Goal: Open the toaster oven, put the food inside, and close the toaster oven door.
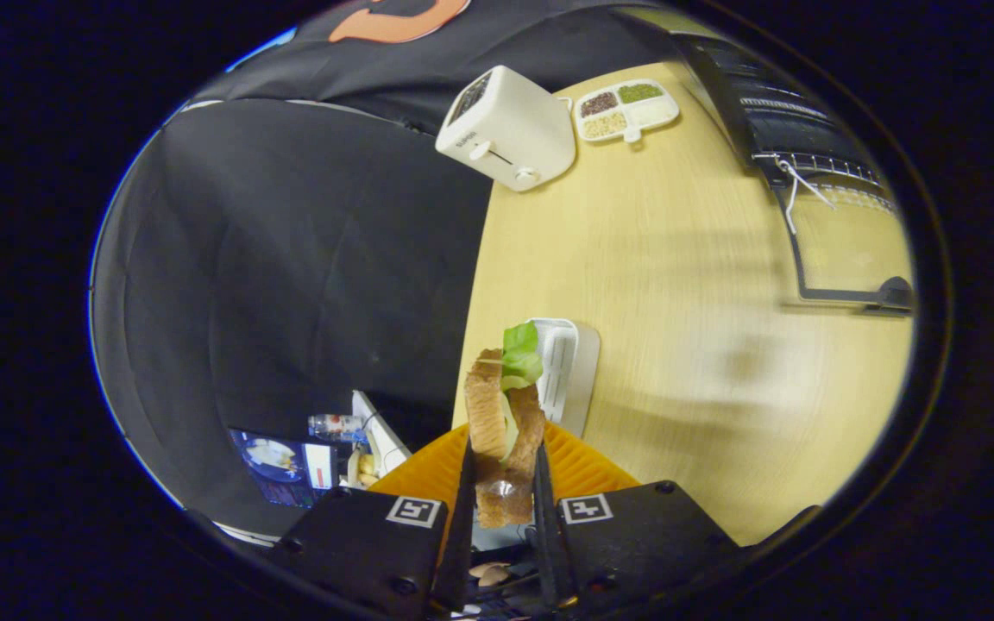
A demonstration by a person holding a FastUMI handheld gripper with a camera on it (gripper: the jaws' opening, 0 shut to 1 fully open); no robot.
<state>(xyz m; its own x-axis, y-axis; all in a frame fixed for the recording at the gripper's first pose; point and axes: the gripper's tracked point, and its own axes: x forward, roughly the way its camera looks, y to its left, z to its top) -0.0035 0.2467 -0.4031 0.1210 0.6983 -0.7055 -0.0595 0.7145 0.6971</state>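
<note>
The gripper has its two fingers drawn in close on a sandwich — two slices of brown bread with a green lettuce leaf sticking out of the far end. Both fingers press on the bread, one on each side, and the sandwich stands out ahead of them, lifted above an orange ridged plate that lies just beneath and behind it on the pale wooden worktop. Just beyond the sandwich's leafy end sits a small white rack-like object on a grey base, resting on the worktop. Well beyond that, near the worktop's far edge, stands a white toaster with a lever and a knob on its side, and just beside it a white divided dish holding grains or beans in separate compartments — dark, green, pale. A dark-framed panel lies across the worktop's far corner, well apart from the sandwich
</note>
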